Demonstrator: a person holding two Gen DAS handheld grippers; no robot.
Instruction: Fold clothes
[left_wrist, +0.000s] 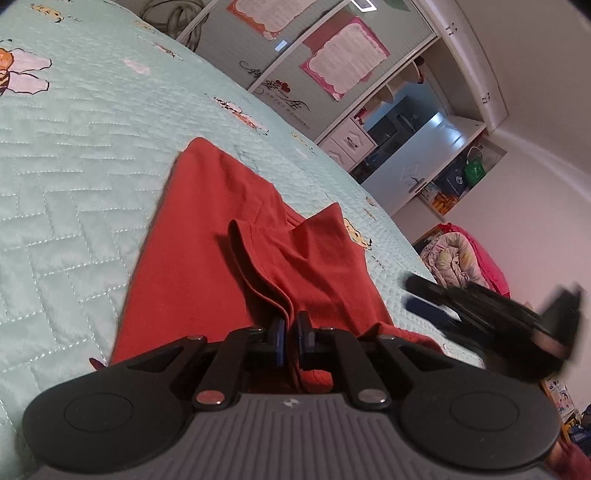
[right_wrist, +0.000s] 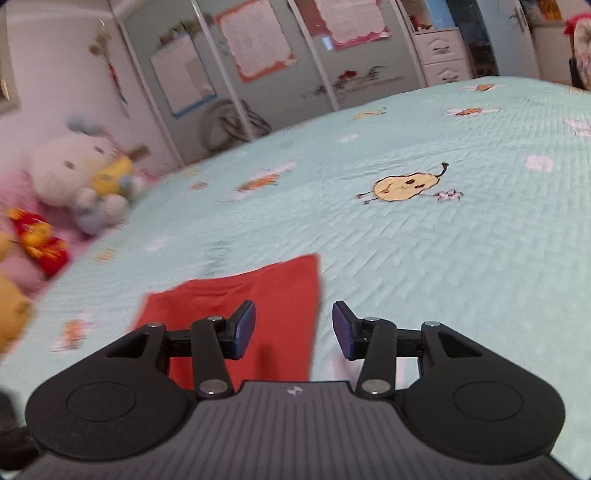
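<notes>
A rust-red cotton garment (left_wrist: 207, 236) lies spread on a bed covered by a pale mint quilted bedspread (left_wrist: 74, 155) stitched in a herringbone pattern and printed with small cartoon bees and a yellow pear figure (right_wrist: 402, 186). In the left wrist view the left tool (left_wrist: 291, 334) is clamped on a doubled hem edge of the garment: the blue pads sit almost together with the red cloth pinched between them, and the folded edge rises from the pads in a ridge, while the rest of the cloth lies flat on the bedspread toward a far corner. At the right edge of that view a blurred black shape, the right tool (left_wrist: 491, 314), hovers over the bedspread just beside the garment. In the right wrist view the right tool (right_wrist: 293, 328) stands with its blue pads apart and nothing pressed between them; a flat squared corner of the garment (right_wrist: 258, 291) lies on the bedspread below, under the left finger and the gap, and its straight right edge runs between the pads. Beyond the bed stand wardrobe doors with pink and orange framed paper sheets (left_wrist: 340, 62), white drawers (right_wrist: 441, 55), and a white plush toy (right_wrist: 81, 173) among other soft toys at the left.
</notes>
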